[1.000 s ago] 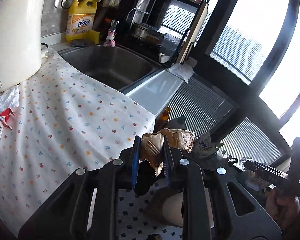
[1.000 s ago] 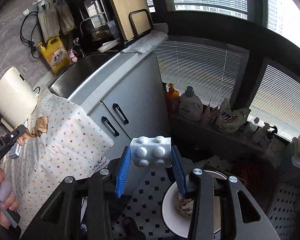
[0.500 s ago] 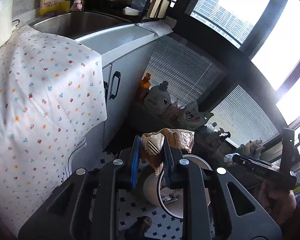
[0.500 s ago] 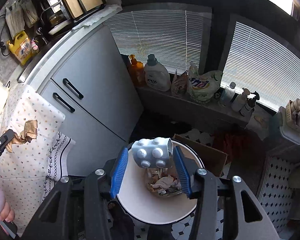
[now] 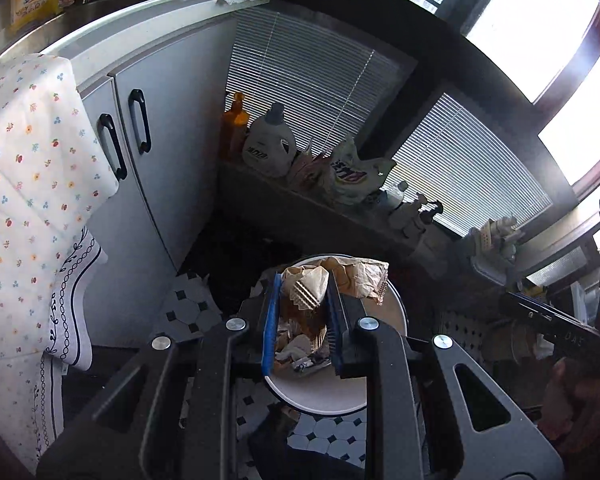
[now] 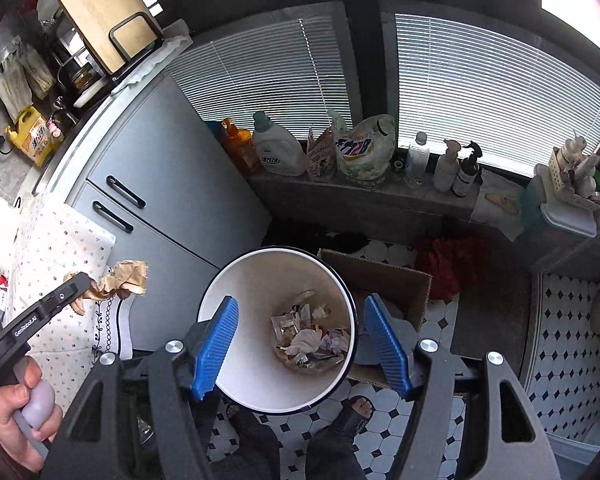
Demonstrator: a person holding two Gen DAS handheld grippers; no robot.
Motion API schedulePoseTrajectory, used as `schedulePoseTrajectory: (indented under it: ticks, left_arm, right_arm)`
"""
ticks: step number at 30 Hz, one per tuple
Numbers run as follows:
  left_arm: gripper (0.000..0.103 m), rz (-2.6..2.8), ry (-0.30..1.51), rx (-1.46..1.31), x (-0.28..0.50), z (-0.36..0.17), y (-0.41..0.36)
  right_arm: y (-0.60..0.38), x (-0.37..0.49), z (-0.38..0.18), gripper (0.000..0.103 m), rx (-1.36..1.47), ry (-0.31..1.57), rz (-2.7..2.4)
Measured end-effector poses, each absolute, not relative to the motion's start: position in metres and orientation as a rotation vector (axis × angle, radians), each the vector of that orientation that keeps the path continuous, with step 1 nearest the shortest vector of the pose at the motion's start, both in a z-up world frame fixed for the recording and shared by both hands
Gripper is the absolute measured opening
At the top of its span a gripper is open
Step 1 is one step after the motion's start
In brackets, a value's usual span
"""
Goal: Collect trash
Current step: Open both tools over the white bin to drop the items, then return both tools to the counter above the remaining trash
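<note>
Legible text is sparse. In the right wrist view, the black arm of the left hand-held gripper [image 6: 100,286] carries small white lettering, roughly "GenRobot.AI". In the left wrist view, the black body of the right hand-held gripper [image 5: 556,330] shows pale characters reading about "DAS"; partly cut off. Yellow detergent jug [image 6: 34,136] on the counter: white label with blue characters, not readable. White jug [image 6: 278,148] on the window ledge: dark label line, too small. Refill pouch [image 6: 362,148]: large blue characters, unreadable.
</note>
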State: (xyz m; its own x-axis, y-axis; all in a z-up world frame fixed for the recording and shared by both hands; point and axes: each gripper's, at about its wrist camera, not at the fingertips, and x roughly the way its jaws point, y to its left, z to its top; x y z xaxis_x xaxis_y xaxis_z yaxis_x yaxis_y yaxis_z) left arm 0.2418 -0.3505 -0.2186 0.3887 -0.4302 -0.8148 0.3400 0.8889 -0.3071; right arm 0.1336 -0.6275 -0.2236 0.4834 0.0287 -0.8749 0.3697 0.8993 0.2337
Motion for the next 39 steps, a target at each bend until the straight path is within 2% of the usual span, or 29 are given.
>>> schedulePoseTrajectory:
  ticks: [9, 11, 13, 22, 28, 39]
  left_arm:
    - [0.024, -0.586, 1.159, -0.011, 0.235, -0.255, -0.422]
    - [0.033, -0.604, 1.173, -0.02, 0.235, -0.259, -0.431]
    - [0.056, -0.614, 1.167, -0.028, 0.236, -0.258, -0.437]
    - [0.085, -0.589, 1.086, -0.053, 0.24, -0.227, -0.41]
    - [0.095, -0.47, 1.027, -0.068, 0.248, -0.201, -0.349]
    - [0.097, -0.257, 0.907, -0.153, 0.251, -0.146, -0.215]
  right_arm:
    - [-0.662, 0.093, -0.213, 0.066, 0.479, 1.022, -0.273]
    - [-0.666, 0.09, -0.212, 0.066, 0.494, 1.019, -0.28]
    - [-0.67, 0.087, -0.212, 0.067, 0.498, 1.015, -0.289]
    - [-0.659, 0.099, -0.214, 0.07, 0.504, 1.013, -0.241]
    - [-0.629, 0.126, -0.209, 0.077, 0.483, 1.005, -0.163]
    - [-0.535, 0.187, -0.173, 0.089, 0.422, 0.959, 0.013]
